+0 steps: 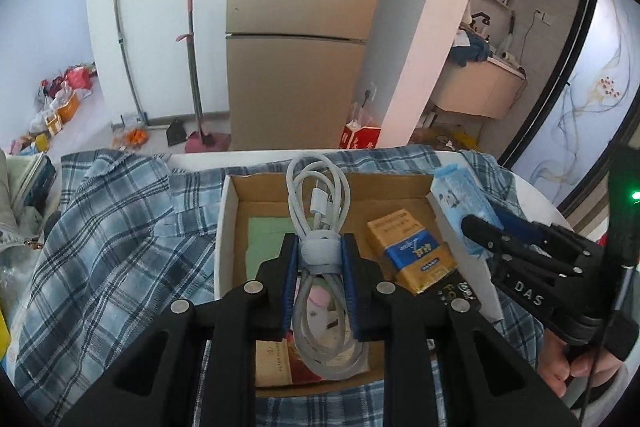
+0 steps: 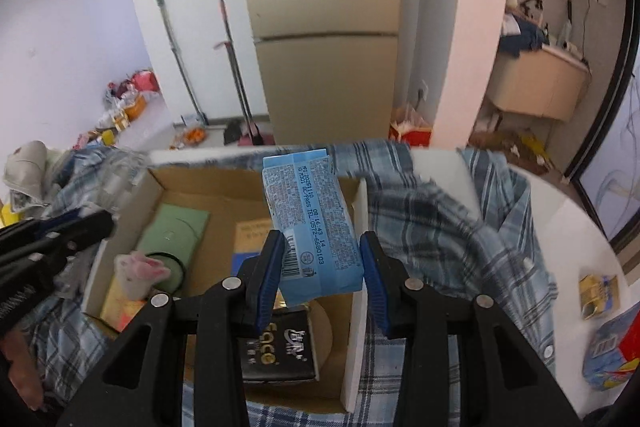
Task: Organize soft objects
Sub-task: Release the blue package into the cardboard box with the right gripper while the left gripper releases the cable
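Note:
An open cardboard box (image 1: 228, 219) sits on a blue plaid shirt (image 1: 104, 235). My left gripper (image 1: 319, 247) is shut on a coiled white cable (image 1: 318, 195) bound with a strap, held over the box. My right gripper (image 2: 322, 251) is shut on a light blue tissue pack (image 2: 310, 219) above the box's right side (image 2: 358, 267); it shows at the right in the left wrist view (image 1: 460, 199). Inside the box lie a yellow and blue tissue pack (image 1: 412, 247), a green pad (image 2: 176, 231), a black packet (image 2: 276, 351) and a small pink and white soft item (image 2: 140, 271).
The plaid shirt (image 2: 440, 227) spreads over a white round table (image 2: 568, 227). A yellow packet (image 2: 598, 295) and a blue and red pack (image 2: 612, 355) lie at the table's right. Crumpled fabric (image 2: 32, 163) lies at the left. A fridge (image 1: 296, 59) and brooms stand behind.

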`<control>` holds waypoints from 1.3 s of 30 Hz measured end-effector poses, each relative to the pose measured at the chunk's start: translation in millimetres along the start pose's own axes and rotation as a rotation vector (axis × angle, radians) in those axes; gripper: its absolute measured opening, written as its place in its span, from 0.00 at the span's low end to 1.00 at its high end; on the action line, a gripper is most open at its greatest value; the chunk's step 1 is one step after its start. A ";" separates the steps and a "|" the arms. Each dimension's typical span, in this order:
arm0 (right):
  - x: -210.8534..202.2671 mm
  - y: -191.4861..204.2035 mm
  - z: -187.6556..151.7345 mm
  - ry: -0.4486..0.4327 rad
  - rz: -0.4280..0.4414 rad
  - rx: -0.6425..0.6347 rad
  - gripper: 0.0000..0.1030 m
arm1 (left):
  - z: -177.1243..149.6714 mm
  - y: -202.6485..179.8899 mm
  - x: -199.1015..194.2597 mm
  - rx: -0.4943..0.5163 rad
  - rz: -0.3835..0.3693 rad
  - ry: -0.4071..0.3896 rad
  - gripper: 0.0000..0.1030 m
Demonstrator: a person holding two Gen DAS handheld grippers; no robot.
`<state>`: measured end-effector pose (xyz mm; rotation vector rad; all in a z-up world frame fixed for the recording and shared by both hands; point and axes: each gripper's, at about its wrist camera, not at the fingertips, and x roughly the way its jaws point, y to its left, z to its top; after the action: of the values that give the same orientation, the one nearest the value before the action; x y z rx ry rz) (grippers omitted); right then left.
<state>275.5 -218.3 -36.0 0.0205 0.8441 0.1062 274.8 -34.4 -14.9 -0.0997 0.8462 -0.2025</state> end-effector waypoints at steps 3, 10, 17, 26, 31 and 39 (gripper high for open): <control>11.4 -0.9 -3.6 0.031 -0.005 -0.003 0.37 | -0.2 4.5 4.8 -0.004 0.009 0.013 0.21; 13.6 4.0 -7.8 0.037 -0.008 -0.021 0.38 | -1.3 6.5 11.9 -0.004 0.008 0.042 0.21; 13.5 6.1 -7.2 0.036 0.010 -0.029 0.47 | -2.5 1.2 12.7 0.009 0.010 0.050 0.22; 6.7 7.7 -4.3 0.016 0.024 -0.029 0.55 | -1.0 5.2 6.2 -0.019 0.008 0.006 0.68; 0.7 8.7 -2.7 -0.003 0.020 -0.035 0.55 | 2.5 4.8 -4.8 -0.016 0.017 -0.035 0.68; -30.3 9.2 5.7 -0.117 -0.010 -0.045 0.56 | 5.9 -3.2 -36.0 0.012 0.020 -0.166 0.70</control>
<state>259.0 -212.1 -9.0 -0.0193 0.7244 0.1135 255.7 -29.6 15.9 -0.0956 0.6800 -0.1776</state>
